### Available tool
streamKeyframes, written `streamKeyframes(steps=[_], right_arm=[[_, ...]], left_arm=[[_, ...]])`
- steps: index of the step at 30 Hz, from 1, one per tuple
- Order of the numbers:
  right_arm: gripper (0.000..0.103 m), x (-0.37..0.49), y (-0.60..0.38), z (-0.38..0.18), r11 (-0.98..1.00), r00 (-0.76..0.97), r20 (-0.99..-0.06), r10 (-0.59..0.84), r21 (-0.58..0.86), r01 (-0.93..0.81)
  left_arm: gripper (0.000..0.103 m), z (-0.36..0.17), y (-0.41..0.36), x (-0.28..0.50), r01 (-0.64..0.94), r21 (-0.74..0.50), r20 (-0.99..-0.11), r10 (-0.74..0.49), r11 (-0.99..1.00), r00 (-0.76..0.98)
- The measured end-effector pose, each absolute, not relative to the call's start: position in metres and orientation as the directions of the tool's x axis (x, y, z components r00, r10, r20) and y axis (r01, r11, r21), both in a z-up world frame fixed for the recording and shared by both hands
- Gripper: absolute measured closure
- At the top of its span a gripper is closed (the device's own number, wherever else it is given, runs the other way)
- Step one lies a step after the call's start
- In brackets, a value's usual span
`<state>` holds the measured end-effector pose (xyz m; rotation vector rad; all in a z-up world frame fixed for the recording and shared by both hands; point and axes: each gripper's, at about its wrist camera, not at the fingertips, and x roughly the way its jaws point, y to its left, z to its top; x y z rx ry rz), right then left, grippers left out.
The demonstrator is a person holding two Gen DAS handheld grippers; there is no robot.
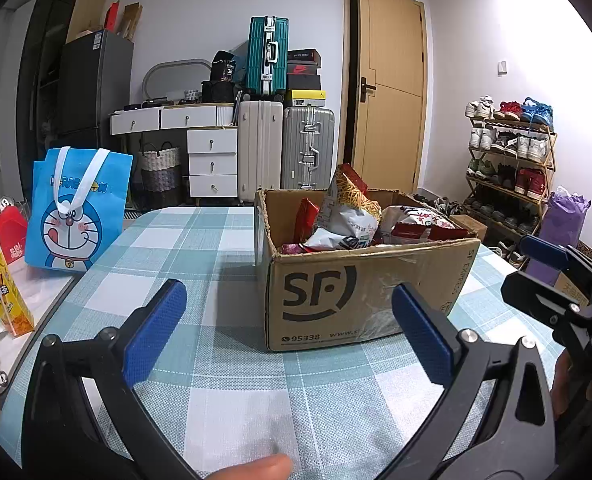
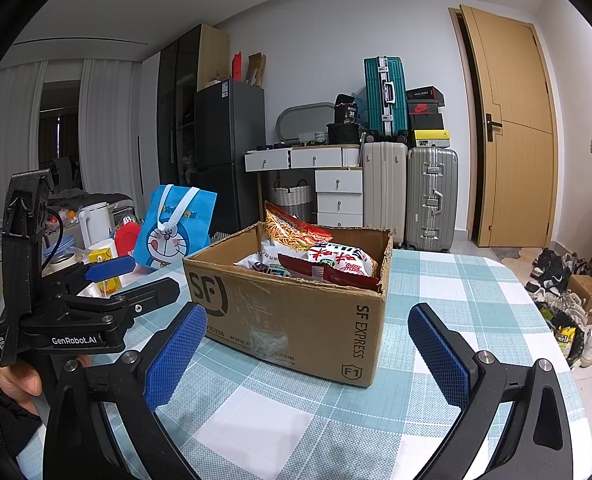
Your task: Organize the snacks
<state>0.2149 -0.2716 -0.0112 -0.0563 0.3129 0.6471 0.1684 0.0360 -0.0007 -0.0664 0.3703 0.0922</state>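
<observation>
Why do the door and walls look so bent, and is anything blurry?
Left wrist view: fisheye bends the door; dark corners; the cardboard box is sharp and throws a soft shadow leftward; a blurred fingertip at the bottom edge. Right wrist view: same curving, black rim, even indoor light.

A blue cartoon tote bag (image 1: 76, 212) stands at the far left of the counter (image 1: 200, 248), which wears a checked cloth. Behind it, a teal suitcase (image 1: 267, 56) sits atop a cream suitcase (image 1: 260, 150) and a silver suitcase (image 1: 308, 146), beside white drawers (image 1: 213, 164), a wooden door (image 1: 392, 84) and a shoe rack (image 1: 512, 160).
</observation>
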Motion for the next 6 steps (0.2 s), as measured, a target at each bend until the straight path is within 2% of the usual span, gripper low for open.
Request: streamKeyframes(steps=[6], right_arm=[[0.0, 0.2149, -0.2718, -0.0112, 0.798, 0.753, -0.304, 0.584, 0.046, -0.601]], left_arm=[[0.0, -0.0002, 0.0364, 0.1674, -0.105, -0.052, -0.361, 0.08, 0.993, 0.929]])
